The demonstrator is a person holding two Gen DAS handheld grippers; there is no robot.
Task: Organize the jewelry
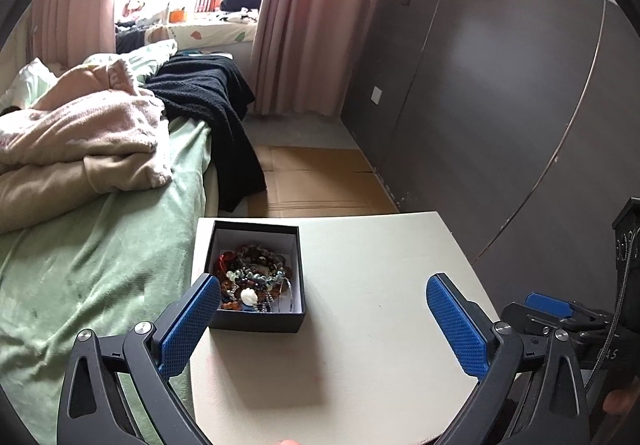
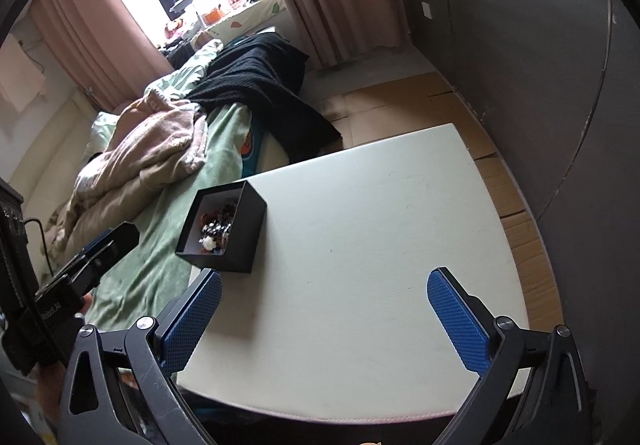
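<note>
Left tongs (image 1: 324,309) spread, empty; black jewelry box (image 1: 256,277) just ahead-left, nearer to them. Right tongs (image 2: 325,309) spread too, farther; we judge left reaches first over tabletop (image 1: 380,285).

Jewelry (image 1: 256,277), apparently tangled, in box (image 1: 256,319) on table (image 1: 380,285); bed (image 1: 100,245) left.
</note>
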